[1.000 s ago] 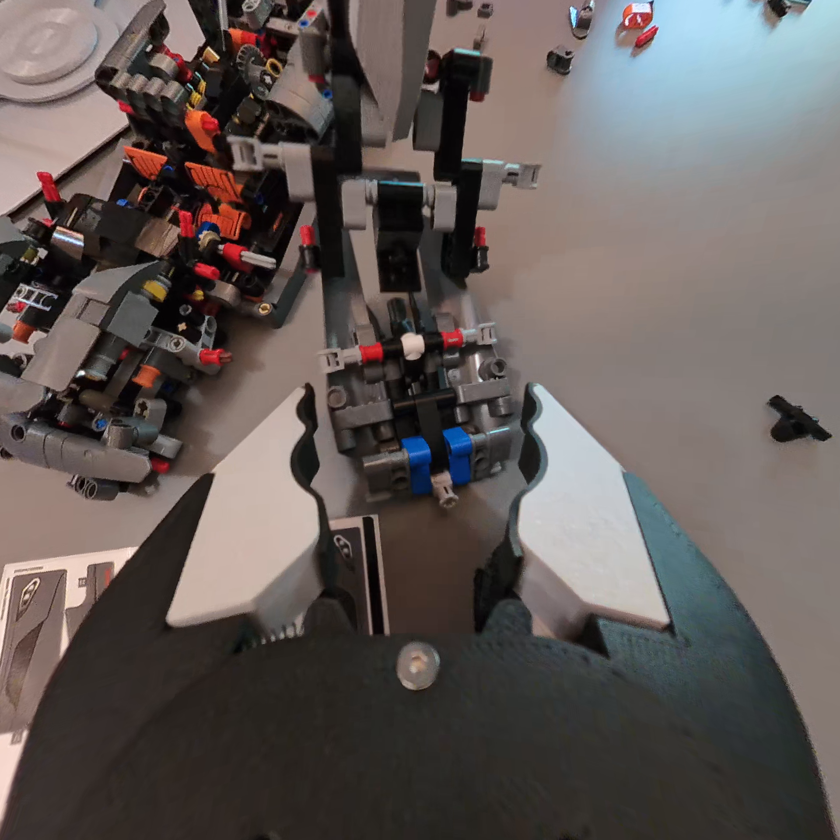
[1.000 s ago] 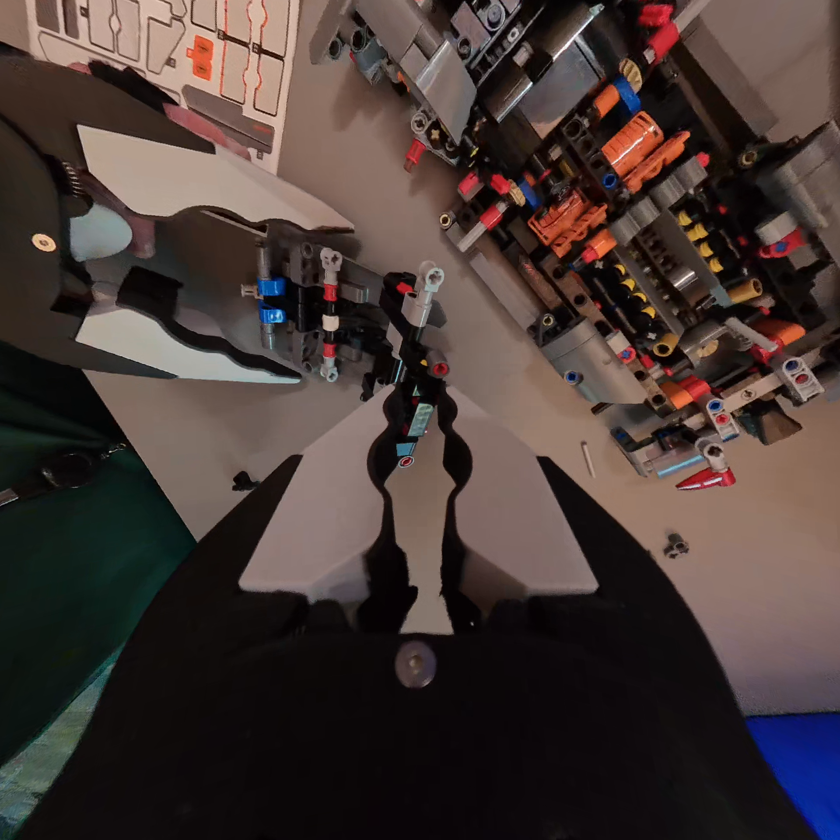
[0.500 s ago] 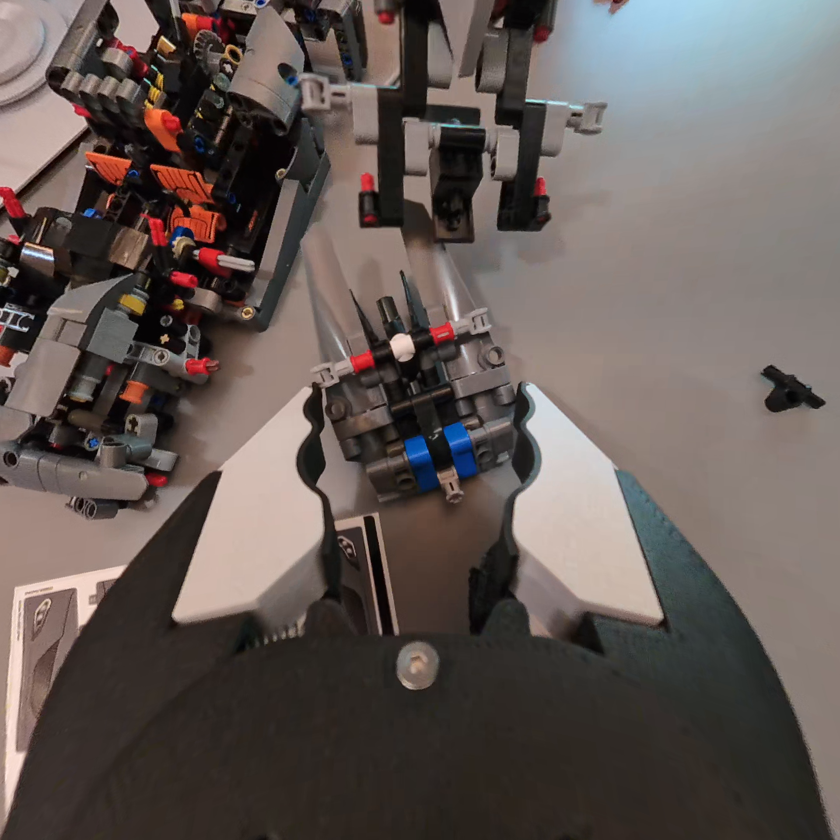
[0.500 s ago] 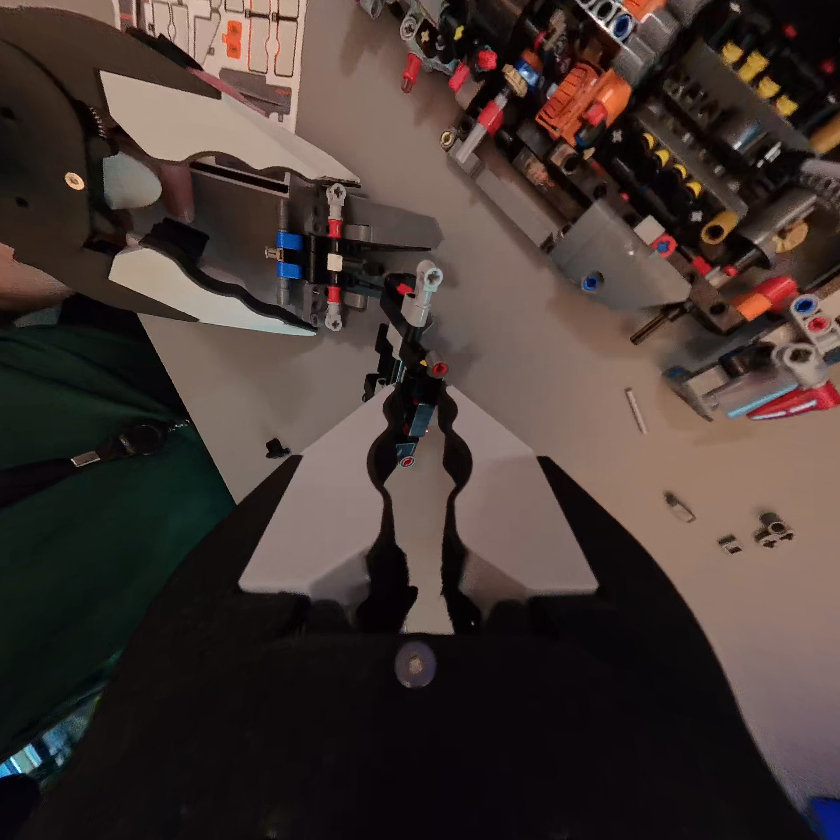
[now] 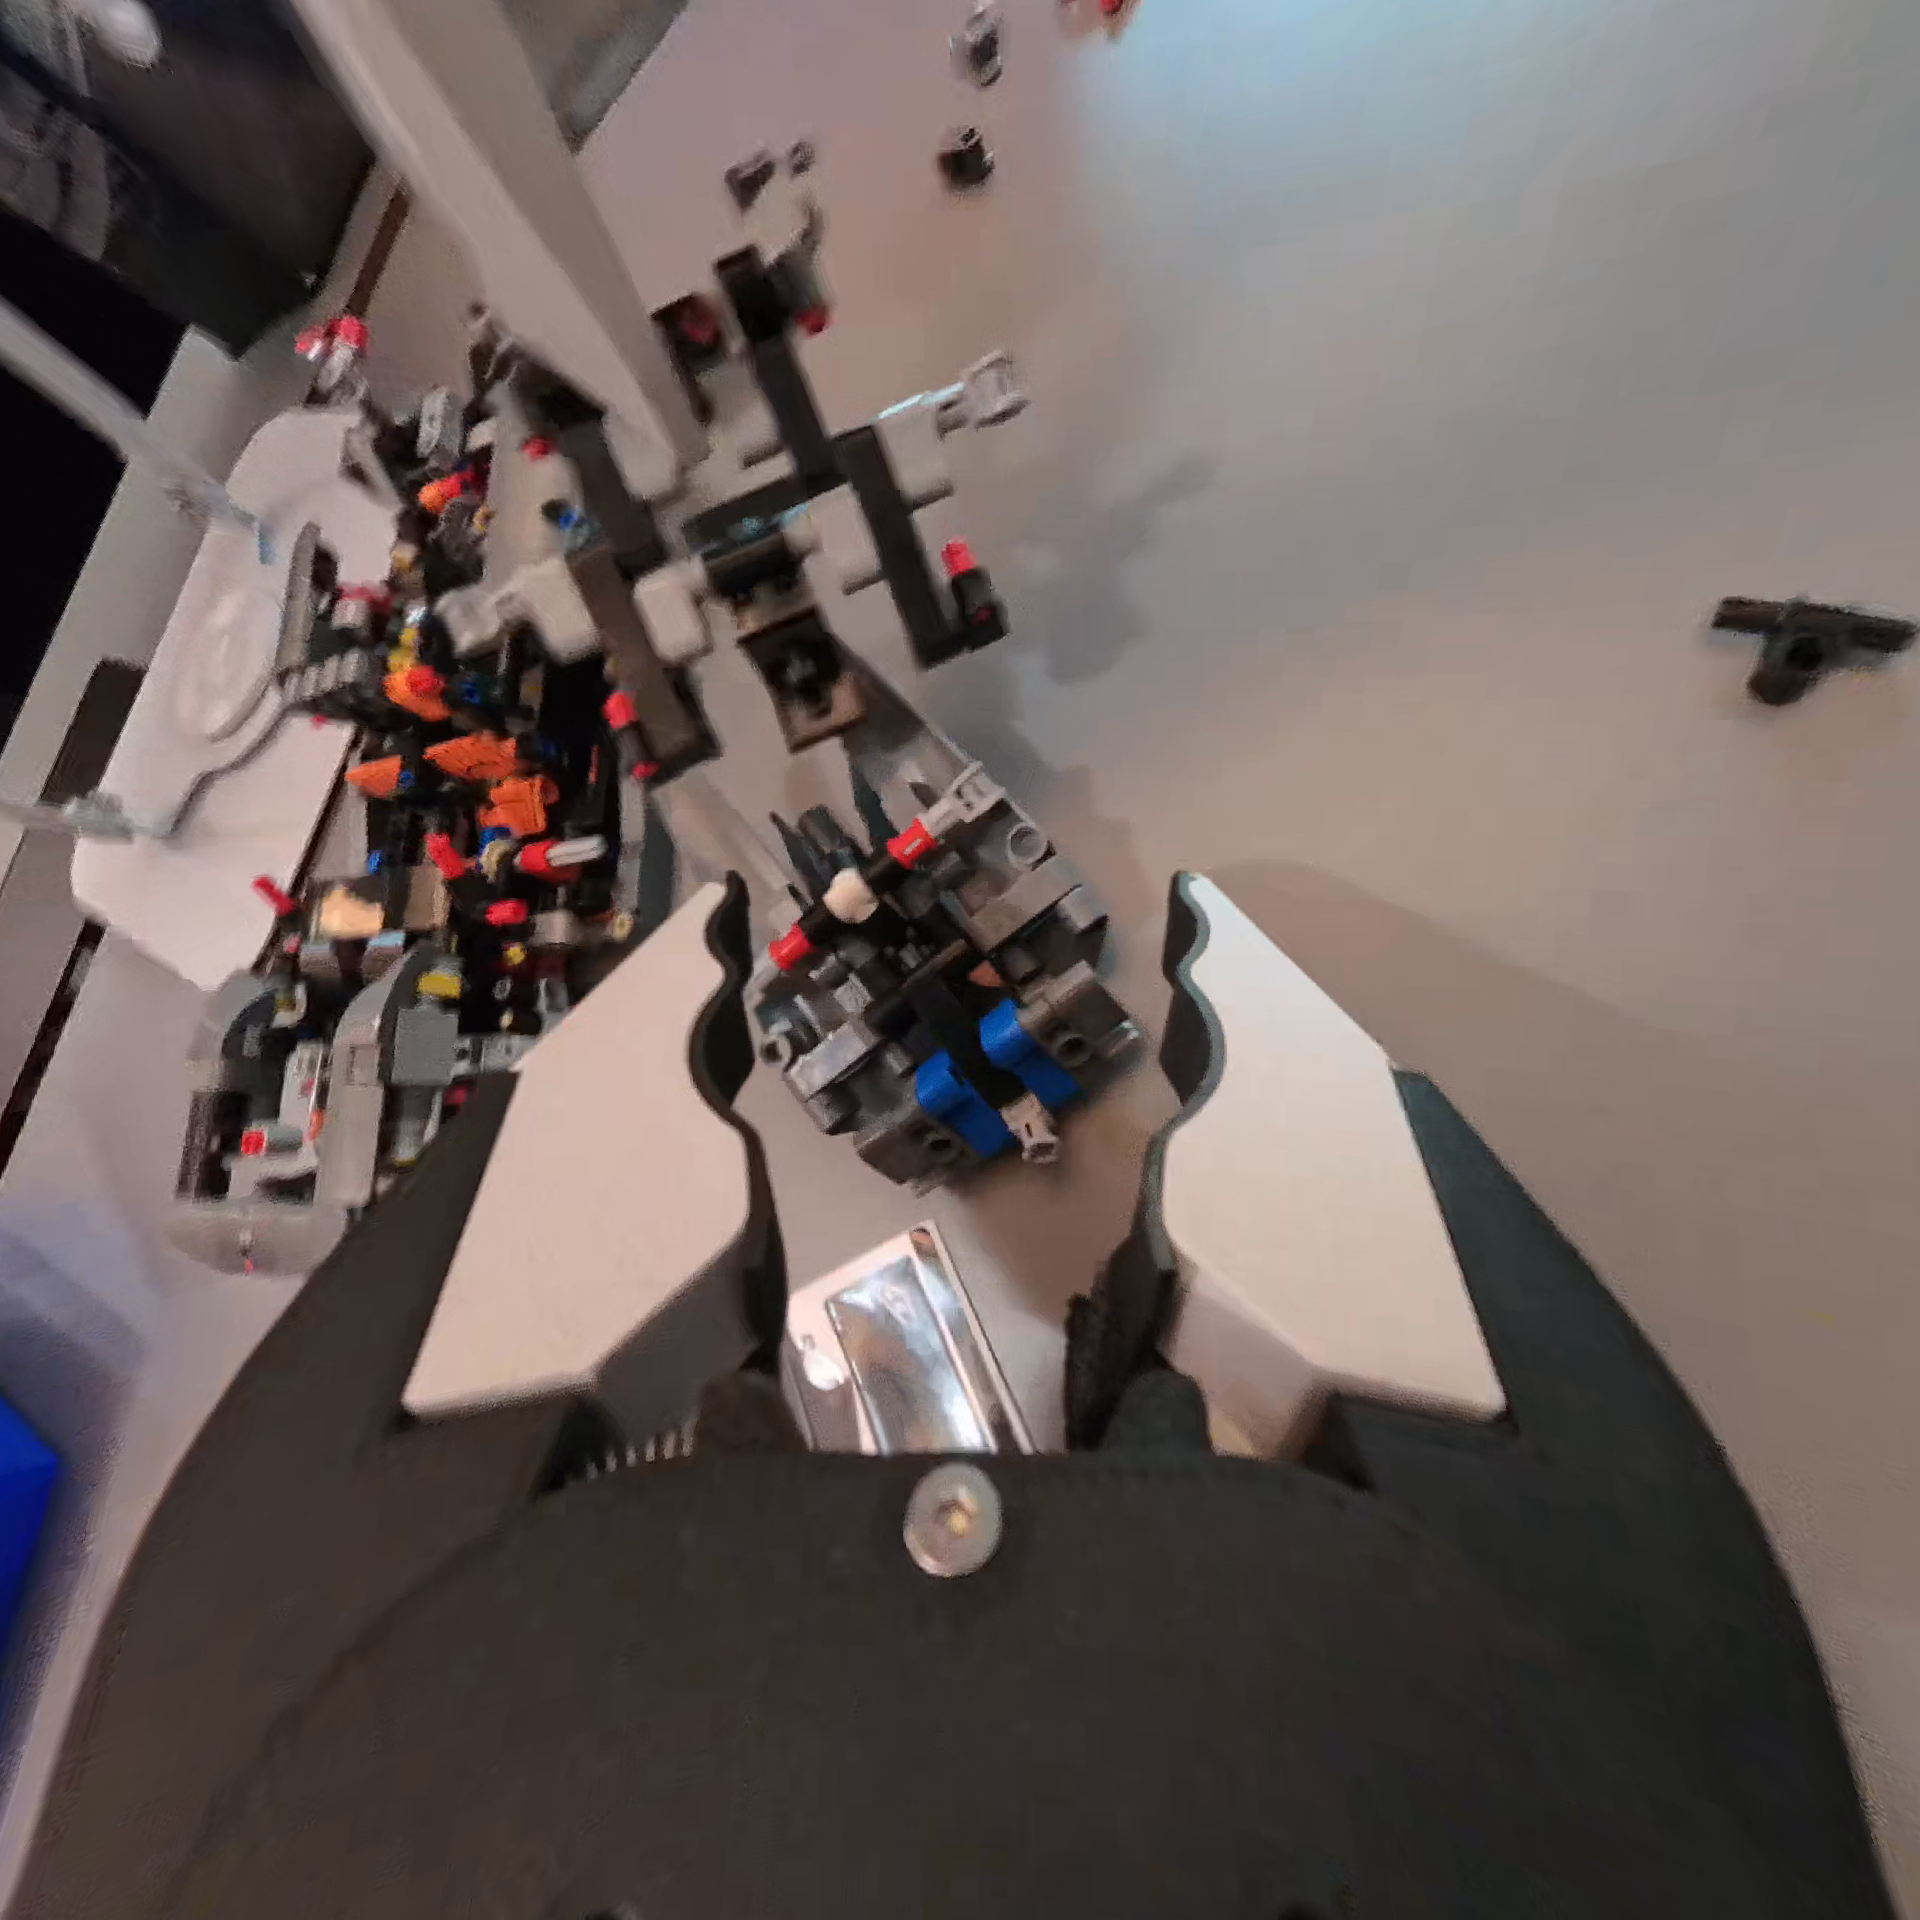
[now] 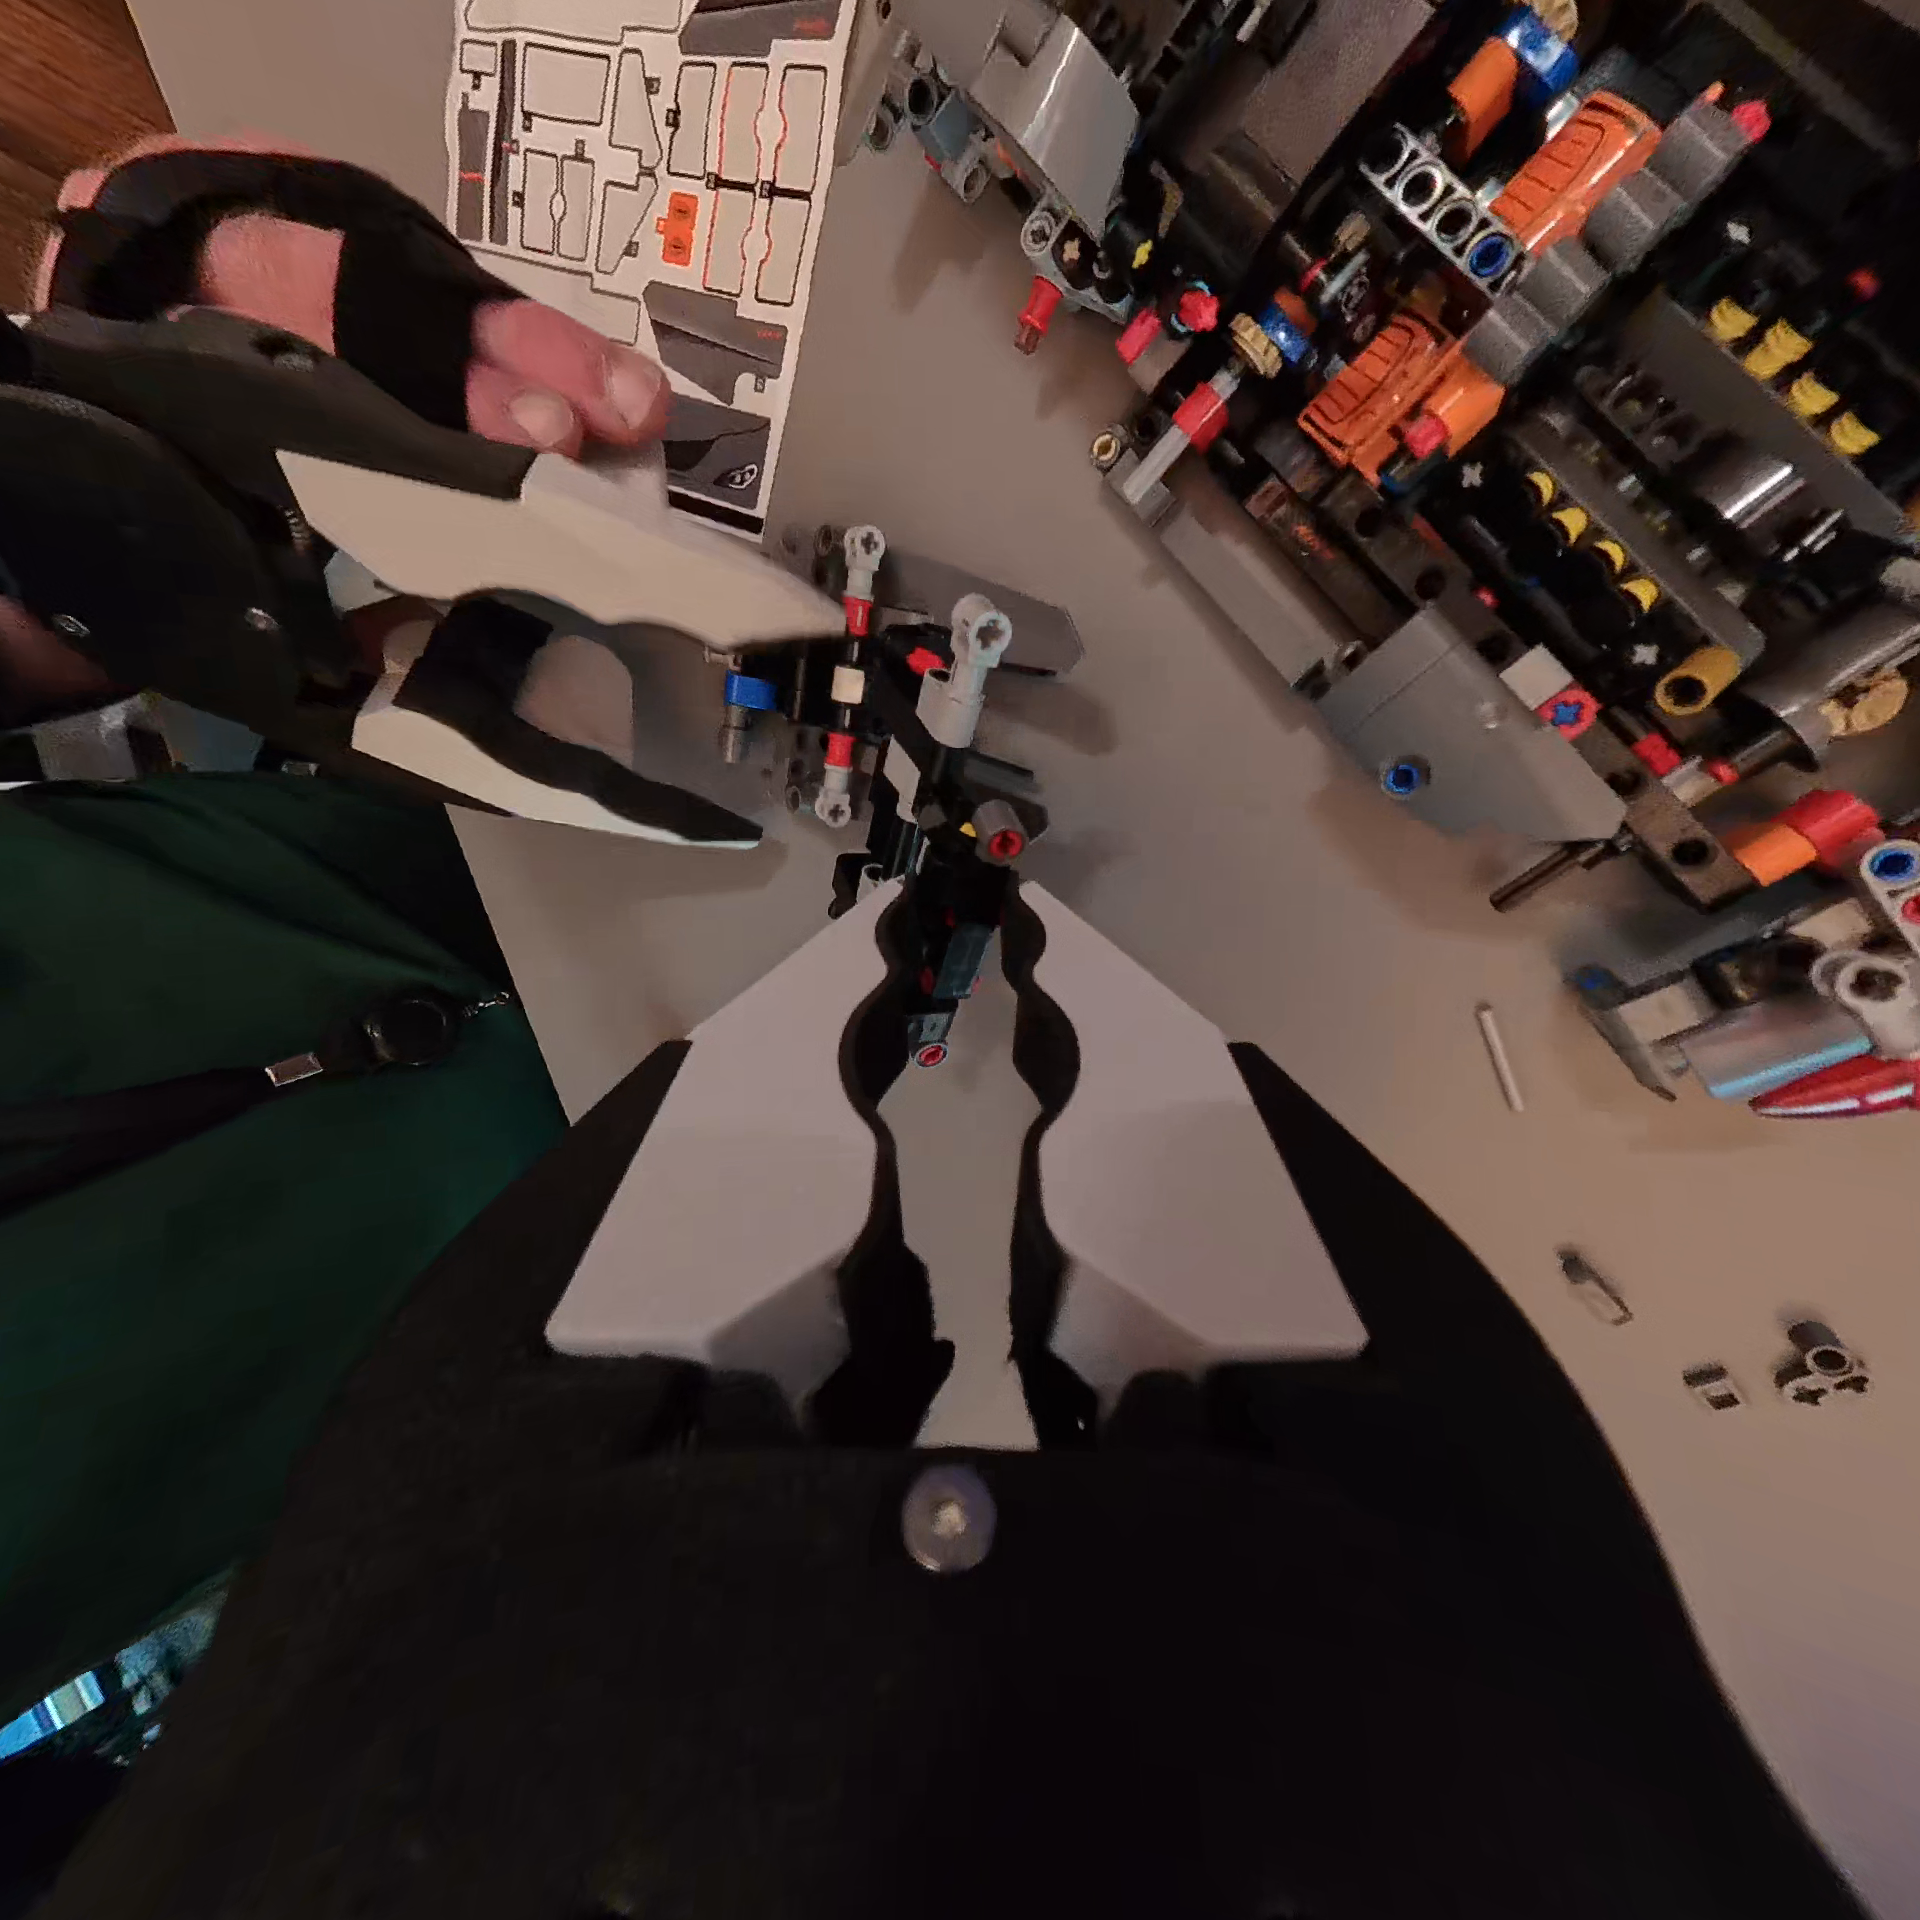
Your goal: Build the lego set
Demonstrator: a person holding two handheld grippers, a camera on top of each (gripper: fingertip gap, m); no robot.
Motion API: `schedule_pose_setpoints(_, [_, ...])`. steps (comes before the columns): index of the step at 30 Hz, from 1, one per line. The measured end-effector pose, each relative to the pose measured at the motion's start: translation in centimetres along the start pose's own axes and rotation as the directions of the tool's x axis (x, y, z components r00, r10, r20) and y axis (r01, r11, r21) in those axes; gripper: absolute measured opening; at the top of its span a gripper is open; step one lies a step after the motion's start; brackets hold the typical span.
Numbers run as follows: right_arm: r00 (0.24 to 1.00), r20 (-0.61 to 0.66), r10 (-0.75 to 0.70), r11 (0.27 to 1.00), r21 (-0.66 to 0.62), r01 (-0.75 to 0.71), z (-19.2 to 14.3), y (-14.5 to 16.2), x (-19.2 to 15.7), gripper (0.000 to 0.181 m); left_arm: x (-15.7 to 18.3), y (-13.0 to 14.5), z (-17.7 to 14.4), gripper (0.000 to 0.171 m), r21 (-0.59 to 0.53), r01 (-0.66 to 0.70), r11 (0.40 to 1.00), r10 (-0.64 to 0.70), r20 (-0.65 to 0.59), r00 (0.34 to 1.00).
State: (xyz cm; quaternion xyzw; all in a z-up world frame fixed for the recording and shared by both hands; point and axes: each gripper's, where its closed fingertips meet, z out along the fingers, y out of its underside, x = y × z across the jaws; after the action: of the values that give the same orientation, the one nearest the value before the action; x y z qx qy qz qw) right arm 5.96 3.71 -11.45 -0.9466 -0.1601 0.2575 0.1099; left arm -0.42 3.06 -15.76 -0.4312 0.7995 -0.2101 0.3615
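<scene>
The left hand-held gripper (image 5: 956, 997) is sitting wide open around a small grey block piece (image 5: 935, 997). The right hand-held gripper (image 6: 951, 935) is squeezing a thin black block piece (image 6: 951, 935).

A grey table (image 6: 1299, 1091) bore everything. At its near edge stood a person in a green top (image 6: 208, 1039), with a black strap and clip (image 6: 400, 1034) lying across the cloth. Off the table's far corner showed a patch of brown wooden floor (image 6: 62, 62).
</scene>
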Motion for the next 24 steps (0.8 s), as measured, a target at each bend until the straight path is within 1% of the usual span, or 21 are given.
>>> schedule_pose_setpoints(1, [1.000,0.003,0.000,1.000,-0.001,0.000,0.0,-0.2,0.0,0.012,0.3,-0.3,-0.1,0.075,0.016,-0.024,1.000,0.025,-0.037,0.999])
schedule_pose_setpoints(2, [1.000,0.004,-0.001,1.000,-0.008,0.001,0.0,-0.4,0.1,0.012,0.2,-0.2,-0.2,0.076,0.008,-0.037,0.999,0.037,-0.057,0.998])
schedule_pose_setpoints(4, [1.000,0.003,-0.005,1.000,-0.019,0.005,0.1,-0.6,0.2,0.011,0.4,0.4,0.0,0.076,-0.031,-0.076,0.997,0.072,-0.123,0.990])
schedule_pose_setpoints(6, [1.000,0.006,-0.004,0.999,-0.033,0.004,0.2,-0.8,0.3,0.012,0.3,1.3,0.4,0.072,-0.089,-0.108,0.990,0.093,-0.161,0.983])
schedule_pose_setpoints(8, [1.000,-0.001,-0.002,0.999,-0.048,0.002,0.4,-1.0,0.6,0.012,0.3,1.4,0.5,0.070,-0.090,-0.130,0.987,0.111,-0.188,0.976])
schedule_pose_setpoints(10, [1.000,-0.012,-0.006,0.998,-0.065,0.005,0.6,-1.1,0.7,0.012,0.2,1.4,0.5,0.068,-0.087,-0.128,0.988,0.110,-0.186,0.976])
schedule_pose_setpoints(14, [0.998,-0.064,-0.018,0.994,-0.105,0.011,1.0,-1.1,1.1,0.012,0.3,1.1,0.6,0.067,-0.046,-0.125,0.991,0.117,-0.141,0.983])
schedule_pose_setpoints(17, [0.993,-0.114,-0.037,0.991,-0.135,0.021,1.0,-1.1,1.2,0.011,0.3,0.9,0.7,0.065,-0.023,-0.128,0.992,0.125,-0.101,0.987])
schedule_pose_setpoints(19, [0.984,-0.172,-0.052,0.988,-0.155,0.025,0.9,-1.1,1.5,0.012,0.3,0.8,0.7,0.064,-0.021,-0.134,0.991,0.132,-0.073,0.989])
schedule_pose_setpoints(24, [0.970,-0.232,-0.073,0.982,-0.186,0.030,1.0,-1.1,1.4,0.012,0.3,0.7,0.7,0.063,-0.010,-0.121,0.993,0.120,-0.062,0.991])
